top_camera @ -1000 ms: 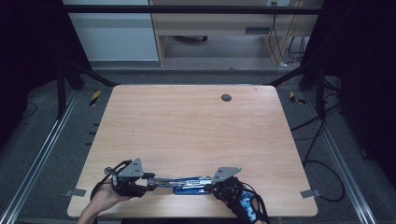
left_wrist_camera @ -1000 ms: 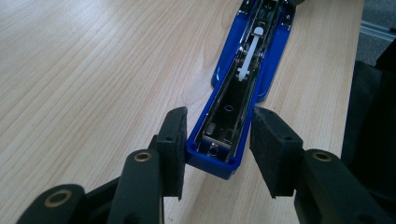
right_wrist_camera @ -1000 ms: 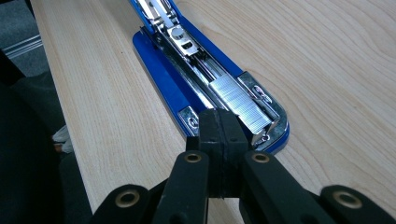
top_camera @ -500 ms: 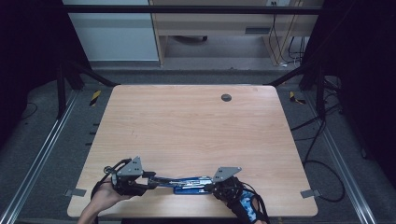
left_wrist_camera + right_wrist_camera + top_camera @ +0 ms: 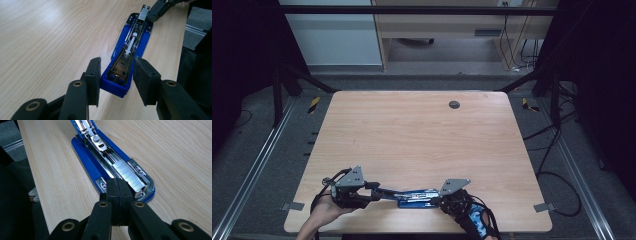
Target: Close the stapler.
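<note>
A blue stapler (image 5: 414,196) lies swung open near the table's front edge, its base (image 5: 86,165) flat on the wood. A strip of staples (image 5: 128,176) sits in the metal channel at the base's near end. My left gripper (image 5: 116,70) is shut on the blue end of the stapler's raised arm (image 5: 117,88), one pad on each side. My right gripper (image 5: 117,182) is shut, with its pads pressed together and its tips right at the staple strip. In the high view the left gripper (image 5: 379,191) and right gripper (image 5: 438,200) face each other along the stapler.
The wooden table (image 5: 422,140) has a dark round grommet hole (image 5: 454,104) at the back. Its front edge runs just behind both hands. Metal rails and cables lie on the floor at both sides.
</note>
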Demonstrator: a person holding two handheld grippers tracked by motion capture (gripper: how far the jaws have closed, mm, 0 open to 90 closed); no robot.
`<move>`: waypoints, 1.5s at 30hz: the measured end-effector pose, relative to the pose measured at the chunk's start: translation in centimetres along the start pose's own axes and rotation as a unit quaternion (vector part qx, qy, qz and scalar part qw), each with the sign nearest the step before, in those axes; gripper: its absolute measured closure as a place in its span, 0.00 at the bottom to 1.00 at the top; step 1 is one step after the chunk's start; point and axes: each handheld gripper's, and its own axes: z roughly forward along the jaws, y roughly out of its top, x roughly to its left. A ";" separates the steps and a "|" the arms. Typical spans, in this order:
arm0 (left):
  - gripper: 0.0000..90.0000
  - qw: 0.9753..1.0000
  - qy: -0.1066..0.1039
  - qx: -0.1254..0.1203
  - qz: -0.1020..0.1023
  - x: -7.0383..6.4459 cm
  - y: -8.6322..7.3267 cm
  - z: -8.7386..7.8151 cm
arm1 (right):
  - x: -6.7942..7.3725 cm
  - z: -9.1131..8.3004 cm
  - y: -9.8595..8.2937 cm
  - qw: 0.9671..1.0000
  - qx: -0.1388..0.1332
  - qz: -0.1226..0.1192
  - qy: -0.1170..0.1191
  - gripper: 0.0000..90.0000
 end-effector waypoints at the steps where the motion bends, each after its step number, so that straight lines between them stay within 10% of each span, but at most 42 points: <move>1: 0.65 1.000 0.000 -0.001 -0.002 0.0 0.0 0.0 | 0.0 0.0 0.0 1.000 0.000 0.000 0.000 1.00; 45: 0.70 0.999 -0.001 -0.034 -0.017 -0.2 0.8 -0.2 | 0.0 -0.4 0.4 1.000 -0.018 0.000 0.003 1.00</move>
